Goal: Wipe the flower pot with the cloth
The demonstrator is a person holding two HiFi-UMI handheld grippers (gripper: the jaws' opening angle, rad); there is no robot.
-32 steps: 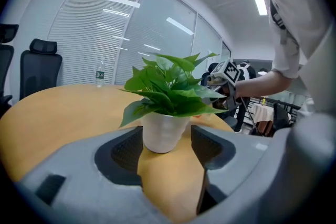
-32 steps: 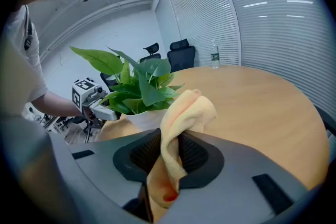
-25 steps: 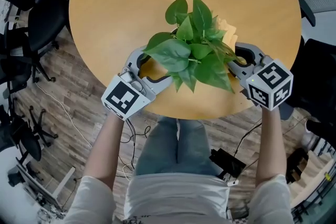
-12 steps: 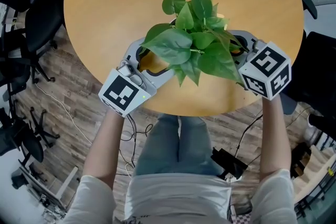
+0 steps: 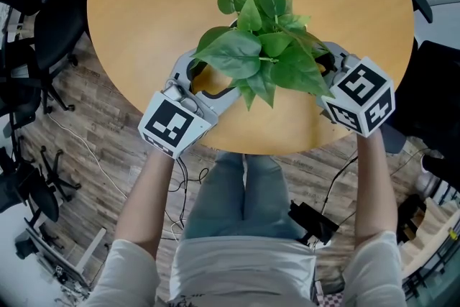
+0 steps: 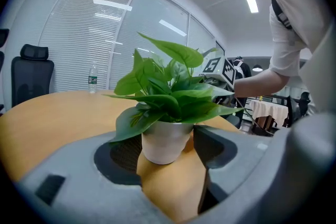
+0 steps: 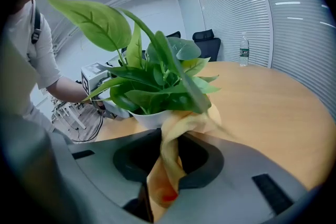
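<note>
The flower pot [image 6: 167, 150], white and full of broad green leaves [image 5: 262, 54], stands near the near edge of the round wooden surface [image 5: 158, 3]. The left gripper [image 6: 161, 145] has its fingers spread wide around the pot, one on each side and closed against its wall, so the pot is clasped between them. This gripper sits where it sat a second ago, with its grip unchanged.

The right gripper [image 7: 176, 141] has its fingers pressed together on a yellow cloth [image 7: 167, 171]. The cloth's free end rises out of the pinch and lies against the pot's rim and side under the leaves. This gripper is what has changed. A second ago it was further out to the right, with its fingers showing clear of the foliage. It has since slid in toward the plant, and in the head view its marker cube [image 5: 359, 98] now sits just beside the leaves, which hide the fingers.

A water bottle [image 6: 92, 78] stands upright at the far side of the surface.
</note>
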